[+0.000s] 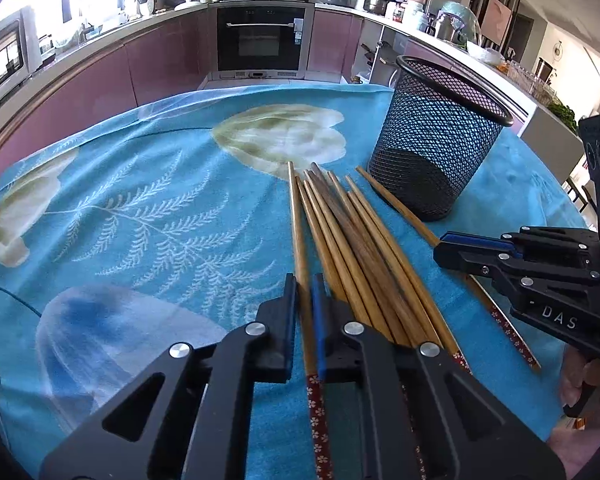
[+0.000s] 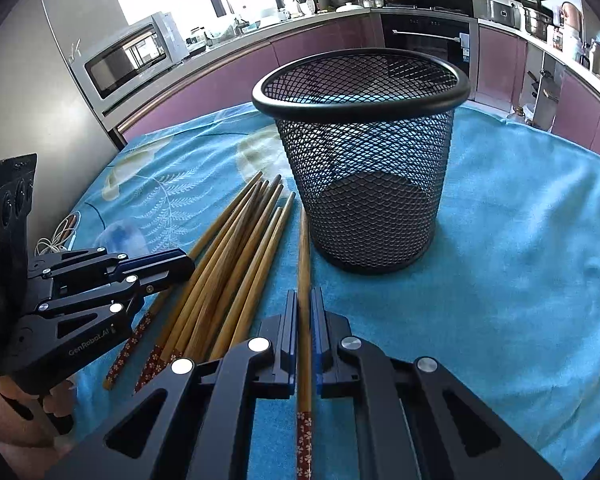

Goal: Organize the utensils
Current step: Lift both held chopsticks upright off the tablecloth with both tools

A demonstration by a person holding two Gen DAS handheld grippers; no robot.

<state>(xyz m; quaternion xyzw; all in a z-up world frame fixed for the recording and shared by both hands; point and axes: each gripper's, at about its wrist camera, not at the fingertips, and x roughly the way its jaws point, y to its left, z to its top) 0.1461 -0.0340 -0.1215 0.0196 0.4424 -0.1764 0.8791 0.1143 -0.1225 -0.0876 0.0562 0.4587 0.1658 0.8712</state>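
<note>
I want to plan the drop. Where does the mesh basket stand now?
The mesh basket stands upright on the blue cloth, centre of the right wrist view, just right of the chopsticks' tips.

The patterned ends of both gripped chopsticks point(image 1: 320, 420) point(image 2: 304, 440) run off the near edge. A hand point(image 2: 16, 420) at the left is cut off by the frame.
</note>
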